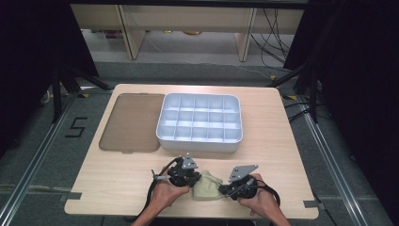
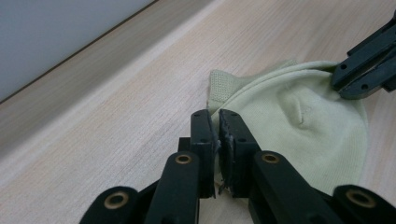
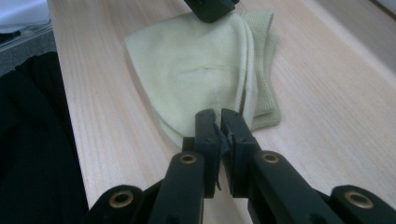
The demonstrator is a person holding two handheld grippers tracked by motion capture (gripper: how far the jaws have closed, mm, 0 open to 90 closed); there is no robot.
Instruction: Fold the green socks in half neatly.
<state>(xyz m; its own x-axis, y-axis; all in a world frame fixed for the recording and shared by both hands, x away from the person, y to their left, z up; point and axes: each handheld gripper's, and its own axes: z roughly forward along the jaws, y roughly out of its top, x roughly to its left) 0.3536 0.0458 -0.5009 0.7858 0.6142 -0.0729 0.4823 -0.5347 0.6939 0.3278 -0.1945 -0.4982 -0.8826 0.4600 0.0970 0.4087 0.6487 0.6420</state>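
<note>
A pale green sock (image 1: 207,184) lies folded on the wooden table (image 1: 282,155) near its front edge, between my two grippers. My left gripper (image 1: 194,181) is at the sock's left end. In the left gripper view its jaws (image 2: 217,116) are shut, with the sock's edge (image 2: 289,121) running into the gap at their tips. My right gripper (image 1: 222,188) is at the sock's right end. In the right gripper view it (image 3: 218,114) is shut over the near edge of the sock (image 3: 196,70), whose ribbed cuff (image 3: 264,70) sticks out at the right.
A white tray (image 1: 200,142) divided into several compartments stands at the table's middle back. A brown translucent lid (image 1: 129,122) lies flat to its left. The person's dark clothing (image 3: 28,140) is just off the table's front edge.
</note>
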